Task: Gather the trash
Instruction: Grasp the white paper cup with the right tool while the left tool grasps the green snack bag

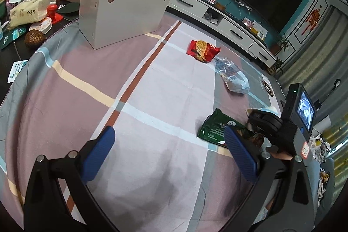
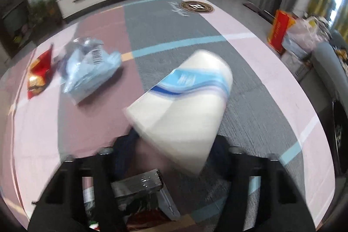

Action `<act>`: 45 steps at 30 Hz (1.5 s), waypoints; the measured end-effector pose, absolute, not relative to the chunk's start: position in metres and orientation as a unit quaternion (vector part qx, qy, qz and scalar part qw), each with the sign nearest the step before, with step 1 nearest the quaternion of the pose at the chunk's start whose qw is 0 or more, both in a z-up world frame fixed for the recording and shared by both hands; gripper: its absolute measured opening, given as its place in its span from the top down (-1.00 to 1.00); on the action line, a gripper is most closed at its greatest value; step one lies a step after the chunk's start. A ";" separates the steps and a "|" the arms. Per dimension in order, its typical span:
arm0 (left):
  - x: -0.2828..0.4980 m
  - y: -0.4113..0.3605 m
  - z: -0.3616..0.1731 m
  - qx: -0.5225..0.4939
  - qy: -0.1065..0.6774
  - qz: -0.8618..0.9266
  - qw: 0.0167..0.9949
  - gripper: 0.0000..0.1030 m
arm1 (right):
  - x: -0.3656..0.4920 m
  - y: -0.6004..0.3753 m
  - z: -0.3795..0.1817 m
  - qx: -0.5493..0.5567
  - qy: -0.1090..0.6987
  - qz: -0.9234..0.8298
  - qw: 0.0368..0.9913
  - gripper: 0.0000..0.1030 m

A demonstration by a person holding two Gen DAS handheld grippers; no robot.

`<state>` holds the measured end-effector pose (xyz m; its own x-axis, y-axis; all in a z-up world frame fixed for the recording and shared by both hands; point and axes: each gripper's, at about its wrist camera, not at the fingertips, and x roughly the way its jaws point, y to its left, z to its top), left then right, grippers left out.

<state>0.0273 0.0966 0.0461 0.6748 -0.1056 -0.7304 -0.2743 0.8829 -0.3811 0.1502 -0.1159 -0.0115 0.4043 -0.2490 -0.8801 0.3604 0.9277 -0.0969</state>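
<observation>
My left gripper point(image 1: 169, 134) hangs open over the checked cloth point(image 1: 65, 101), with nothing between its blue fingers. A green wrapper point(image 1: 219, 127) lies just by its right finger. Farther off lie a red snack bag point(image 1: 203, 50) and a crumpled clear-and-blue plastic bag point(image 1: 232, 75). My right gripper point(image 2: 174, 151) is shut on a white packet with blue stripes point(image 2: 184, 101), which sticks up and forward from the fingers and is blurred. Below it lies a dark foil wrapper point(image 2: 139, 186). The red snack bag point(image 2: 39, 73) and plastic bag point(image 2: 91, 66) lie to the left. The right gripper point(image 1: 261, 121) shows beside the green wrapper.
A white box point(image 1: 121, 12) stands at the cloth's far left, with a clutter of packets and tins on a dark table behind it. A long white TV cabinet point(image 1: 228, 21) runs along the back wall. A red carton point(image 2: 280, 32) and filled bags sit at the right.
</observation>
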 end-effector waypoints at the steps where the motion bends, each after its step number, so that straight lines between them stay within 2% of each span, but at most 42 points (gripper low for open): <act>1: 0.027 0.096 0.046 -0.238 0.401 0.046 0.883 -0.94 | 0.149 -0.116 -0.011 0.054 0.517 -0.172 0.837 0.62; 4: 0.028 0.095 0.045 -0.240 0.405 0.042 0.882 -0.94 | 0.145 -0.115 -0.010 0.051 0.518 -0.152 0.840 0.82; 10: 0.029 0.099 0.043 -0.253 0.405 0.039 0.878 -0.94 | 0.138 -0.120 -0.005 0.079 0.517 -0.111 0.845 0.98; 26: 0.033 0.087 0.033 -0.259 0.422 0.019 0.869 -0.94 | 0.100 -0.155 0.052 0.119 0.483 -0.063 0.865 0.98; 27: 0.034 0.086 0.032 -0.258 0.423 0.019 0.868 -0.94 | 0.100 -0.159 0.053 0.131 0.484 -0.067 0.863 0.87; 29: 0.035 0.082 0.031 -0.252 0.427 0.017 0.868 -0.94 | 0.104 -0.169 0.055 0.166 0.482 -0.081 0.856 0.34; 30: 0.035 0.080 0.030 -0.246 0.428 0.017 0.869 -0.94 | 0.107 -0.174 0.054 0.188 0.477 -0.097 0.853 -0.18; 31: 0.035 0.079 0.030 -0.243 0.428 0.017 0.870 -0.94 | 0.109 -0.177 0.053 0.201 0.475 -0.107 0.850 -0.50; 36: 0.035 0.077 0.031 -0.234 0.430 0.018 0.872 -0.94 | 0.133 -0.197 0.017 0.330 0.494 -0.152 0.790 -0.54; 42: 0.035 0.081 0.032 -0.238 0.427 0.019 0.872 -0.94 | 0.158 -0.193 -0.001 0.314 0.500 -0.178 0.787 -0.51; 43: 0.036 0.082 0.033 -0.238 0.427 0.019 0.872 -0.94 | 0.162 -0.190 0.000 0.294 0.498 -0.183 0.796 -0.33; 45: 0.036 0.084 0.032 -0.243 0.426 0.020 0.871 -0.94 | 0.162 -0.189 0.002 0.287 0.490 -0.180 0.803 -0.13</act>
